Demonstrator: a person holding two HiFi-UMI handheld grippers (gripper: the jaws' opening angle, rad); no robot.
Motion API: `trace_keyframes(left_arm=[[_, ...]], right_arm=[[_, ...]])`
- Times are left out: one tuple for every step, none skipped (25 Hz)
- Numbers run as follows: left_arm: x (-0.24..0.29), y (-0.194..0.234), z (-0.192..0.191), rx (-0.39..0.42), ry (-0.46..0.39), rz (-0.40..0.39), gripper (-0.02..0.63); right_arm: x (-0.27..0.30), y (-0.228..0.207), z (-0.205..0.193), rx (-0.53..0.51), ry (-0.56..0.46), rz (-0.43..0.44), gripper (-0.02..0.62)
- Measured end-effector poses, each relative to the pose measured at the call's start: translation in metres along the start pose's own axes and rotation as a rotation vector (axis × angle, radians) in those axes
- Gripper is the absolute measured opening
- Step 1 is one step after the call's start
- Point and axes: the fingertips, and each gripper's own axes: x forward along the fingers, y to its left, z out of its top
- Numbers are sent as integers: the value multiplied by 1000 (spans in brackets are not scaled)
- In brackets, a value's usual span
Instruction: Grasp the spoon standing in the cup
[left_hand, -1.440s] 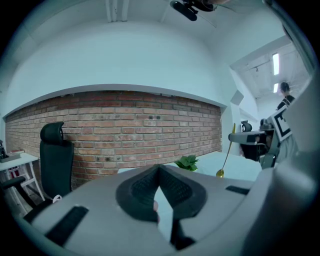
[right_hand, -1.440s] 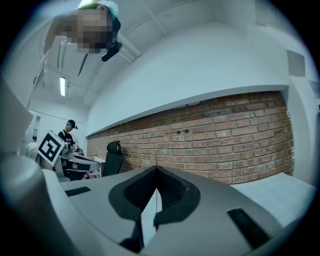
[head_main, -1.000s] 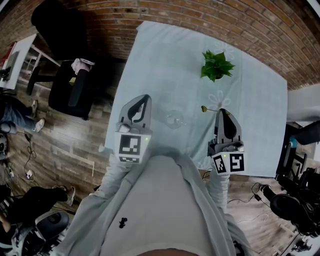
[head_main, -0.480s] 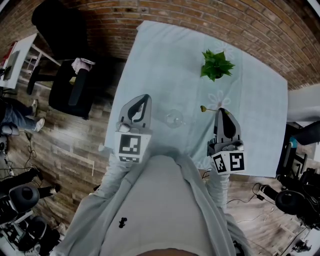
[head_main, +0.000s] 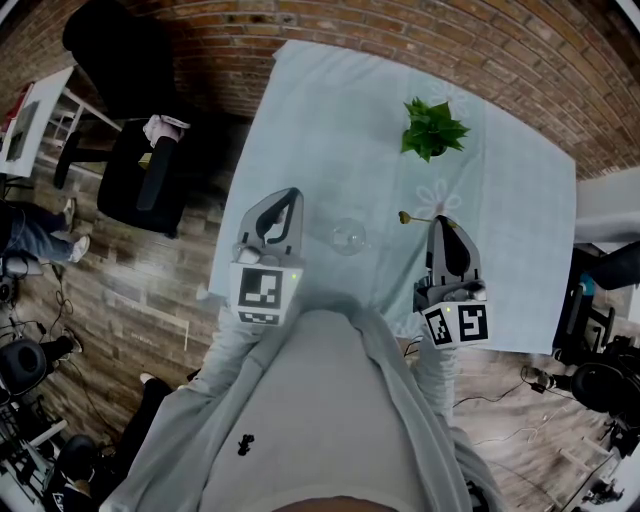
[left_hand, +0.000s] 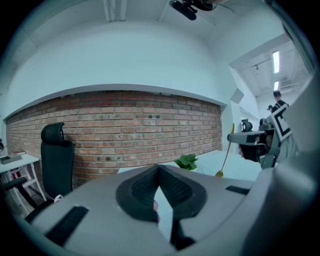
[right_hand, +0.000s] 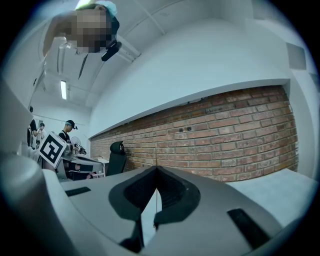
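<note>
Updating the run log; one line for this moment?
right gripper: shut on spoon | spoon: clear of cup | left gripper: shut, empty

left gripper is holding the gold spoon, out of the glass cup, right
No, the right gripper holds the spoon, not the left gripper. The left gripper view shows the spoon hanging from the right gripper's closed jaws. The rest stands: in the head view the spoon is apart from the glass cup.
</note>
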Motion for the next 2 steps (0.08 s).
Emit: trace_keyframes(left_arm=[[0,0,0,1,-1,0,18],[0,0,0,1,-1,0,18]], right_arm=[[0,0,0,0,-1,0,15],[0,0,0,0,-1,0,17]])
